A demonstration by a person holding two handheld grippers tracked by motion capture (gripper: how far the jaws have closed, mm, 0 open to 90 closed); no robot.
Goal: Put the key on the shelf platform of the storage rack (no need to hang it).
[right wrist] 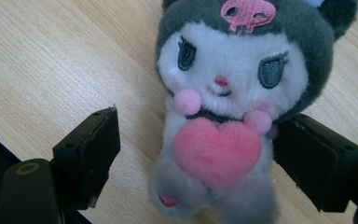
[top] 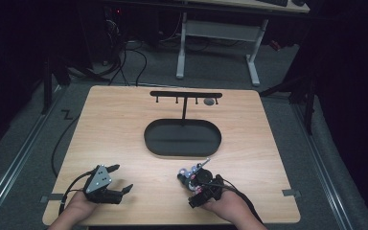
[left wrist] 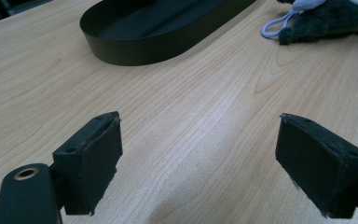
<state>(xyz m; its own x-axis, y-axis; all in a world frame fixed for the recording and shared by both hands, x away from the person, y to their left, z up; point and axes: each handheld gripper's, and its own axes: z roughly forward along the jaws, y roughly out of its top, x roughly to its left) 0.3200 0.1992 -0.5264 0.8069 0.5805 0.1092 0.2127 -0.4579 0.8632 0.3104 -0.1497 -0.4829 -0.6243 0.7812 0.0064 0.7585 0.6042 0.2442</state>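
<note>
Plush toy (right wrist: 228, 107): in the right gripper view its ears are cut off at the top edge, its feet at the bottom edge. In the left gripper view the plush toy (left wrist: 326, 18) is clipped at 1 o'clock, body out of frame. In the high view it is too small to read, partly covered by the right gripper (top: 199, 184). Whether the jaws touch the toy cannot be told. Black tray (left wrist: 158, 28): far end cut off at 12 o'clock. Small round thing (top: 209, 101) on the rack (top: 186, 95): too small to identify.
</note>
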